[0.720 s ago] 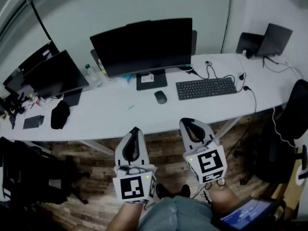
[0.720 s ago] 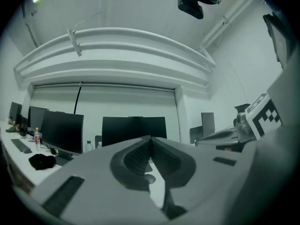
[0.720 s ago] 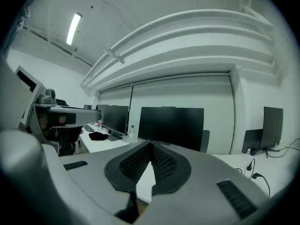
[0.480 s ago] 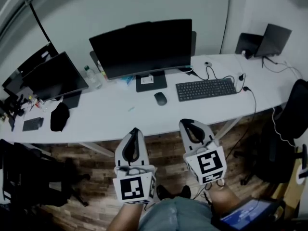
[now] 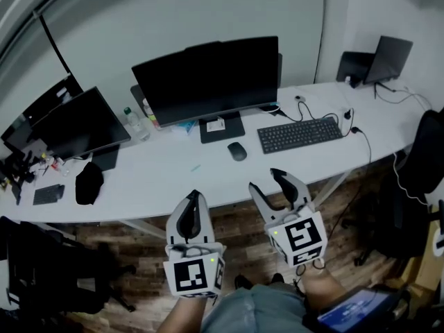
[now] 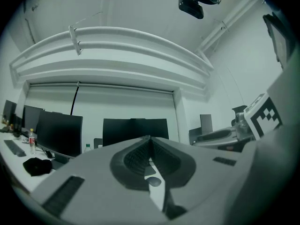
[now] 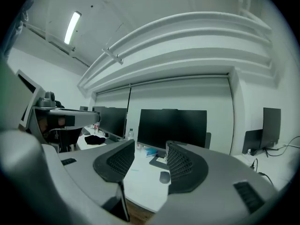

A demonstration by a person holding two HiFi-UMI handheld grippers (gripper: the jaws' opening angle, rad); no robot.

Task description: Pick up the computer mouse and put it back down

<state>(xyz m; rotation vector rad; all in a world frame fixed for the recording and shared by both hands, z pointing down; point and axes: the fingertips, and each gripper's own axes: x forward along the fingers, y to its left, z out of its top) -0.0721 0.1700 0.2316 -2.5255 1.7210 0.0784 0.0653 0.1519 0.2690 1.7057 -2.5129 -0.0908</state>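
A dark computer mouse (image 5: 237, 151) lies on the white desk (image 5: 166, 179) in front of the big monitor (image 5: 207, 78), left of the keyboard (image 5: 300, 134). In the right gripper view the mouse (image 7: 164, 177) shows between the jaws, far off on the desk. My right gripper (image 5: 274, 184) hangs level short of the desk's front edge, open, nothing between its jaws. My left gripper (image 5: 192, 201) is beside it to the left, also short of the desk, its jaws closed together on nothing. The left gripper view shows the mouse (image 6: 152, 181) small, just below the closed tips.
A second monitor (image 5: 80, 125), a water bottle (image 5: 132, 121), a black pouch (image 5: 89, 183) and a small dark device (image 5: 48, 194) sit on the desk's left part. Cables (image 5: 333, 113) and a laptop (image 5: 378, 60) are at the right. An office chair (image 5: 423, 165) stands at the right.
My right gripper's jaws have spread apart; earlier they were together. The head view has shifted slightly, and both grippers stay short of the desk edge.
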